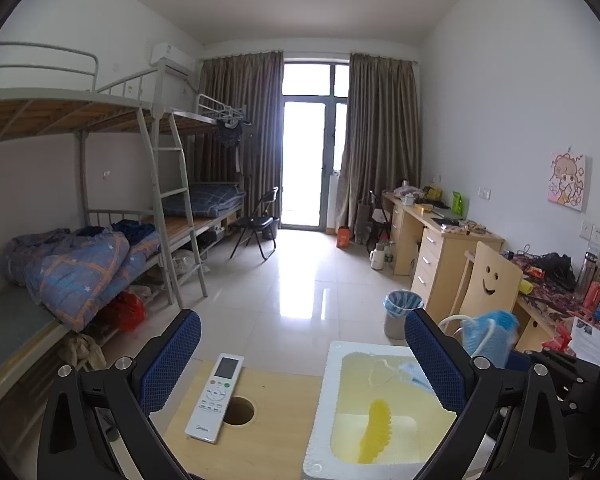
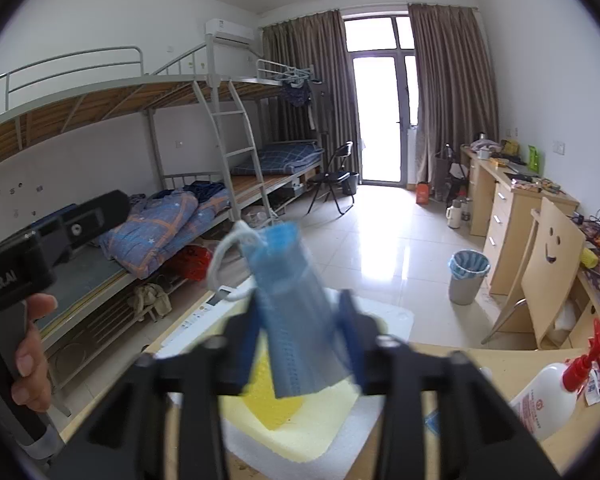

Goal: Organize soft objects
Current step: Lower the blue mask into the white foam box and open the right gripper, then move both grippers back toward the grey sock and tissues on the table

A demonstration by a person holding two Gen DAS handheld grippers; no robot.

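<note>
- Far left: a hand (image 2: 30, 354) wraps the grey handle of the left gripper (image 1: 302, 360); in the right wrist view only its black body shows
- Left gripper: jaws stand wide apart, nothing between the blue pads (image 1: 168, 360); it points across the wooden table (image 1: 268, 436) toward the room
- Table, left part: a white remote control (image 1: 216, 398) lies flat beside a round hole (image 1: 239, 411) in the tabletop
- Table, centre: a white foam tray (image 1: 324, 412) sits just right of the remote; it holds a pale yellow sponge pad (image 1: 428, 428) with a bright yellow ridged piece (image 1: 374, 430) lying on it
- Right gripper (image 2: 304, 344): jaws partly open; a folded blue face mask (image 2: 296, 316) stands between them, blurred, white ear loop (image 2: 224, 256) at the top; pad contact with the mask cannot be determined
- Mask position: directly above the foam tray, clear of the sponge pad
- Right of the tray: a white bottle with a red pump (image 2: 552, 396) lies on the tabletop
- Room, right side: a grey bin with a blue liner (image 2: 468, 280) stands on the tiled floor near a wooden chair with a smiling face cut-out (image 2: 556, 276)
</note>
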